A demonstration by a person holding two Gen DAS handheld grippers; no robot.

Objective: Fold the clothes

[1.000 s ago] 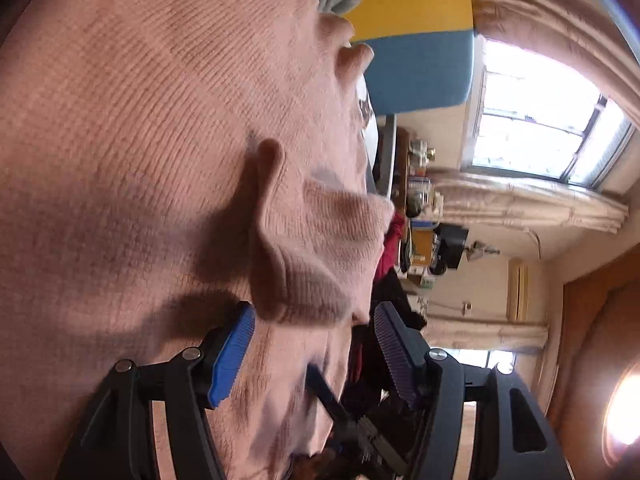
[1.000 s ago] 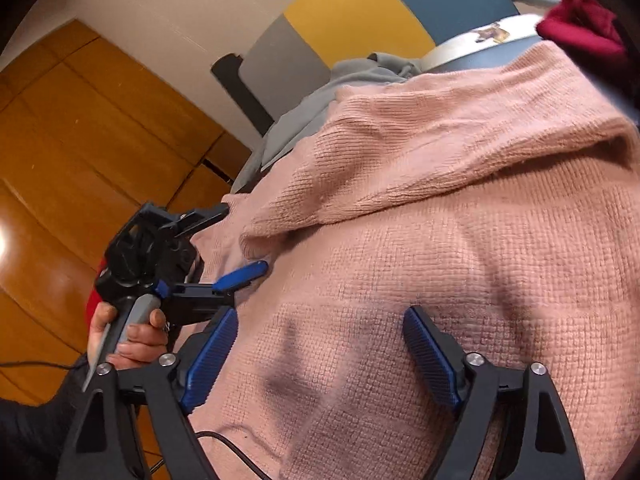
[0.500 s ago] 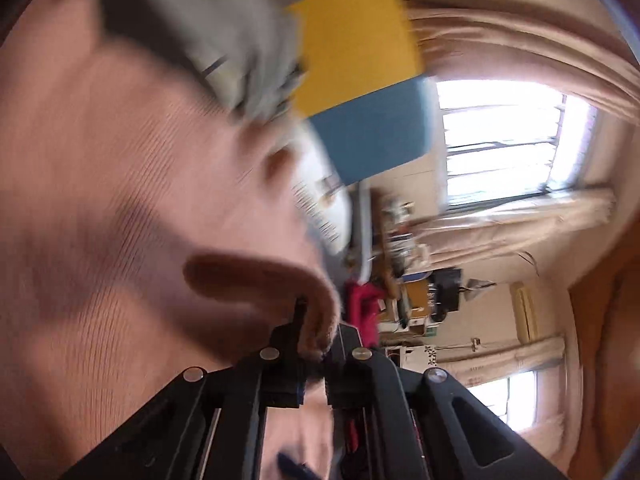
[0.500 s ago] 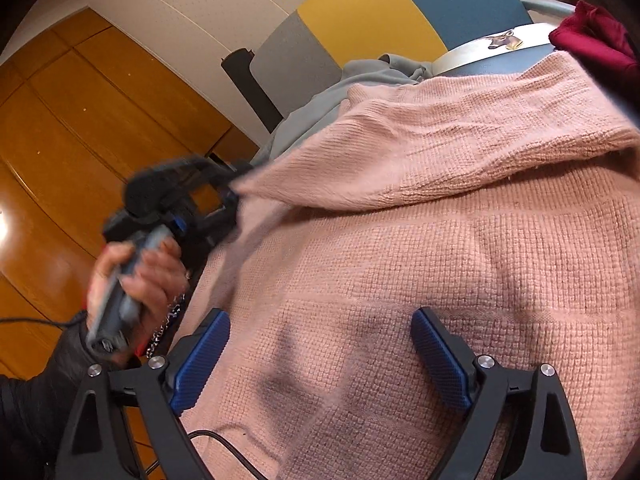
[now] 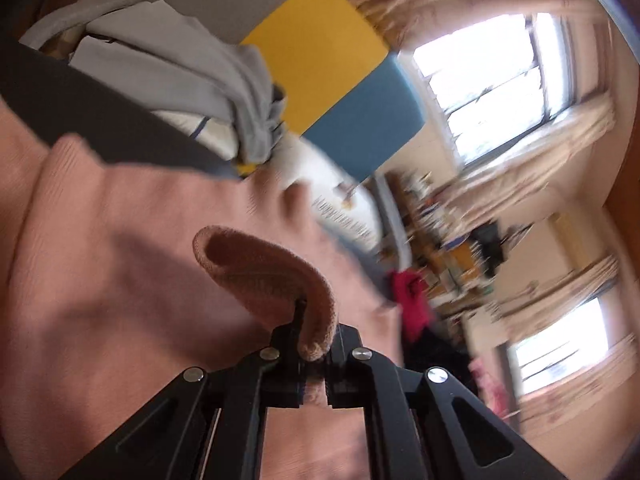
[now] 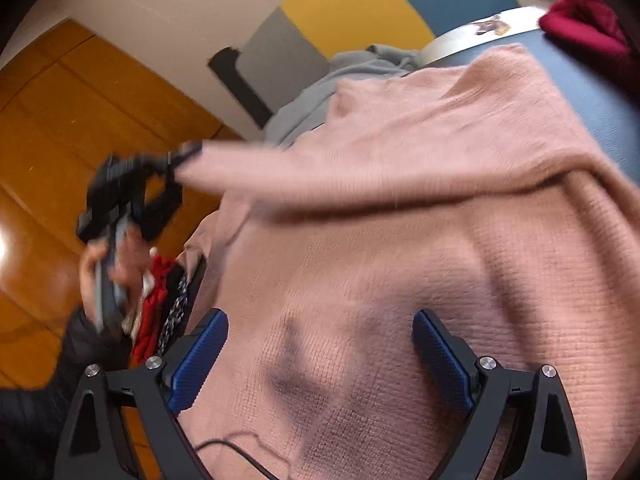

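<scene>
We see a pink sweater (image 6: 400, 280) spread over a blue surface (image 6: 608, 112), filling most of both wrist views. The left gripper (image 5: 314, 354) has its jaws clamped together on a fold of the sweater's edge; the knit cuff-like roll (image 5: 264, 272) bulges out above the black fingers, and a bit of pink cloth shows between them lower down. In the right wrist view we see that same left gripper (image 6: 188, 156) at the left, held in a hand (image 6: 108, 264) with a dark sleeve (image 6: 60, 380), and a long band of the sweater is stretched from its tip across to the right, raised above the rest of the garment. Both views are blurred around this lifted part.

The right gripper (image 6: 320, 360) stands wide apart, its blue pads (image 6: 200, 360) on either side of the flat body of the sweater and nothing caught between them.

Beyond the sweater lies a grey garment (image 6: 332, 88), bunched up by a headboard (image 6: 352, 12) of grey, yellow and blue panels. A dark red cloth (image 6: 580, 20) lies at the far right corner. Red and black clothes (image 6: 160, 312) hang at the left edge, below the hand, over an orange wooden floor (image 6: 60, 140). In the left wrist view we also see bright windows (image 5: 492, 84) with curtains, all blurred.
</scene>
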